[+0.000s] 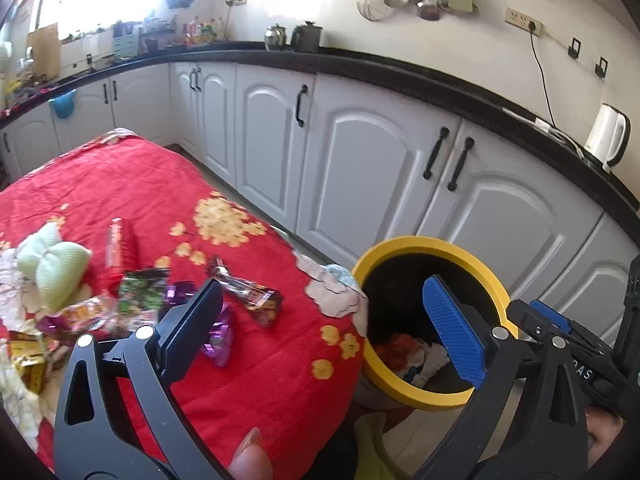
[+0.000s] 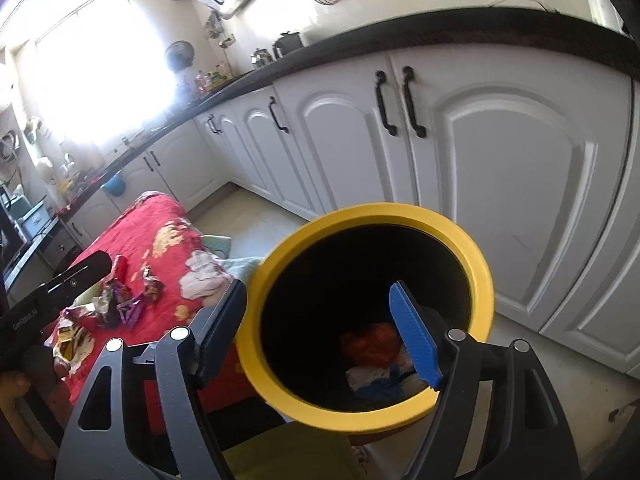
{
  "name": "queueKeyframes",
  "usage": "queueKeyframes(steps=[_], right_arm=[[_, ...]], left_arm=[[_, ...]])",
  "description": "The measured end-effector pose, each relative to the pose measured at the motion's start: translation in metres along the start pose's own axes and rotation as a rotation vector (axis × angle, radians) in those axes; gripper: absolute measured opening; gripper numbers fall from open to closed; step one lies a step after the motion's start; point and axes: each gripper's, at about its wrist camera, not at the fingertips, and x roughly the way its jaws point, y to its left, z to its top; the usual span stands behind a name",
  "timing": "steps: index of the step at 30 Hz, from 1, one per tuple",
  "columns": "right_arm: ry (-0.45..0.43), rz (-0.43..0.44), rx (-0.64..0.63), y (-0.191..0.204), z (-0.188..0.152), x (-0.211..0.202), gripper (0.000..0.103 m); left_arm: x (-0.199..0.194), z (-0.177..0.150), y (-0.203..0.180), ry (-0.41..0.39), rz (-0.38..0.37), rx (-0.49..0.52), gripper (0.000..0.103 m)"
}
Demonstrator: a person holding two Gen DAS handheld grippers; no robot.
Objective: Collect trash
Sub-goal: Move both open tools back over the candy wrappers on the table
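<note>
With its jaws spread wide and holding nothing, the right gripper (image 2: 324,328) hangs over the mouth of the yellow-rimmed bin (image 2: 478,268), where orange and white trash (image 2: 372,344) lies at the bottom. The left gripper (image 1: 324,328), jaws equally wide and empty, spans the edge of the red floral worktop (image 1: 132,184) and the bin beside it. Loose wrappers (image 1: 248,296) and a green cloth (image 1: 56,266) lie on the worktop.

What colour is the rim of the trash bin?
Yellow; the rim shows best in the right wrist view.
</note>
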Motion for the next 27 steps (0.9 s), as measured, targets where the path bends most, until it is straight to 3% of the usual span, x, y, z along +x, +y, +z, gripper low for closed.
queueKeyframes(steps=[13,27], right_arm=[[-0.038,0.053,-0.095,0.050,0.005,-0.019,0.075],[-0.012,0.132,-0.205,0.109,-0.005,-0.019,0.077]], left_arm=[[-0.040,0.005,0.036,-0.072,0.038,-0.057,0.092],[-0.075,0.006,0.089,-0.119,0.109,-0.136,0.092]])
